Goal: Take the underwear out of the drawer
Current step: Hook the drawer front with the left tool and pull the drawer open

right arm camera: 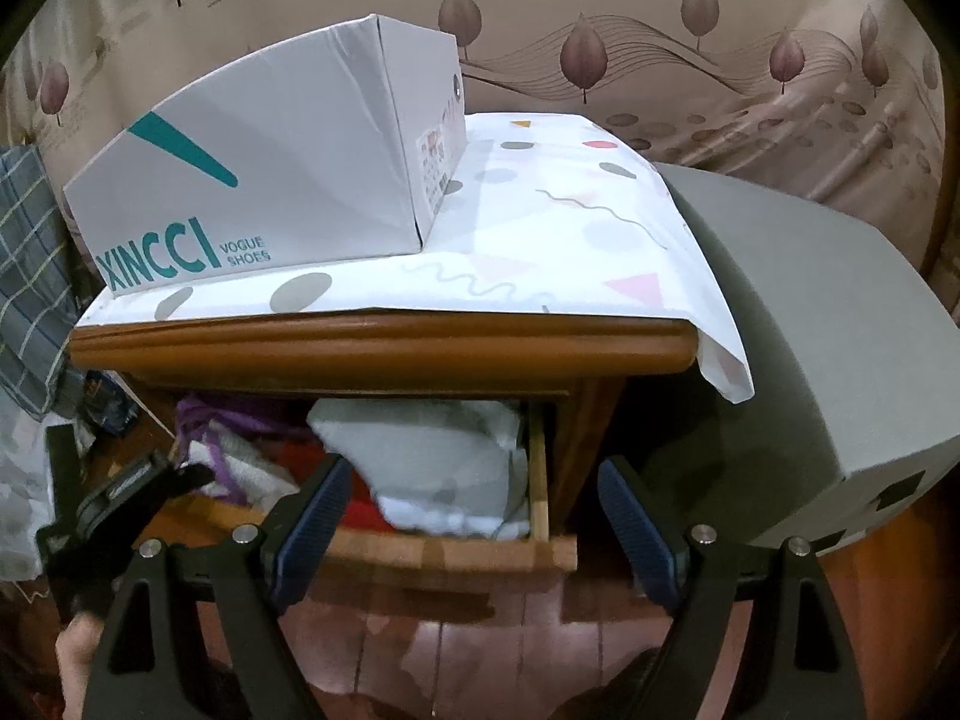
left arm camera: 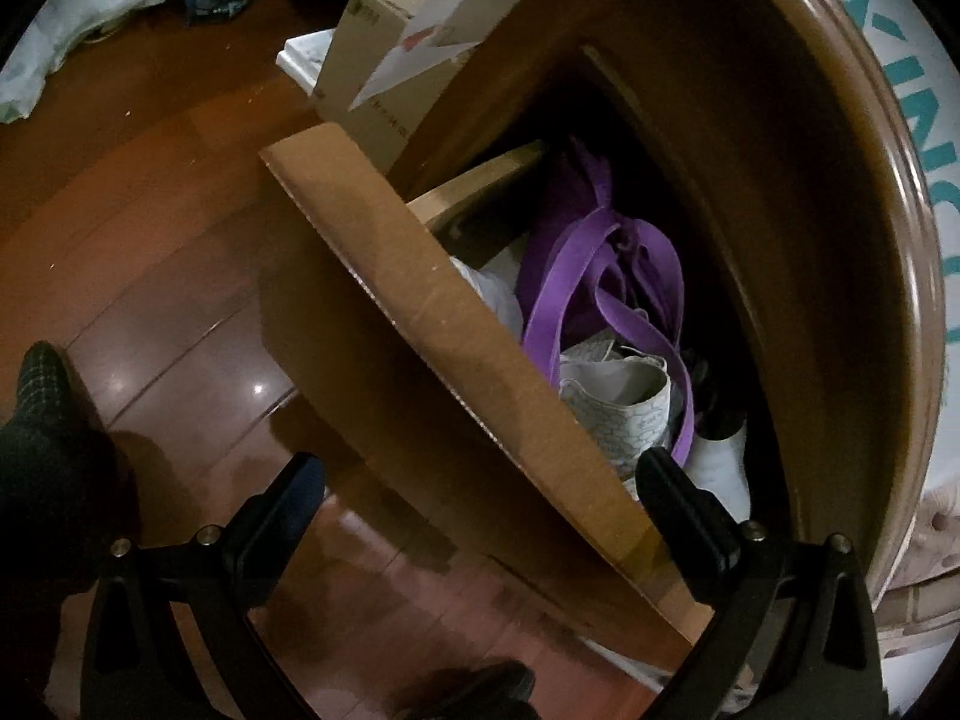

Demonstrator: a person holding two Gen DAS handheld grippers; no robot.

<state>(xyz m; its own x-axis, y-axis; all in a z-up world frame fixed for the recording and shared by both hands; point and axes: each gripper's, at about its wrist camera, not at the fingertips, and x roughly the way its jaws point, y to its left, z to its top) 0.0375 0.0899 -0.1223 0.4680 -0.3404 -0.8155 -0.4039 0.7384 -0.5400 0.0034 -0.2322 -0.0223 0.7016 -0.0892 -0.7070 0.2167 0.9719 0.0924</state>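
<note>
drawer (left arm camera: 456,324): you've got it pulled out of the nightstand (right arm camera: 384,348), so the opening part looks done. Nothing's out of it yet as far as I can see.

underwear: the purple garment (left arm camera: 606,276) with the wide bands is my best guess. It sits in the middle of the drawer, draped over a pale patterned piece (left arm camera: 624,402). Both are inside, behind the drawer front.

left tool (left arm camera: 480,510): released, jaws wide apart. They straddle the near corner of the drawer front, one finger outside over the floor (left arm camera: 150,210), the other just inside by the clothes. Gripping nothing.

right tool (right arm camera: 474,516): also spread wide and empty, hanging in front of the drawer and pointing in at a folded pale bundle (right arm camera: 426,450).

what's left: pretty much the whole pick. You'd have to reach in, clamp the fabric and lift it clear.

hard to see: the back of the drawer is just dark. The red thing (right arm camera: 360,498) under the bundle is mostly covered, can't tell what it is. Can't say for sure which pieces are actually underwear.

on top: a shoe box (right arm camera: 270,180) on a patterned cloth (right arm camera: 570,228), out of your way.
</note>
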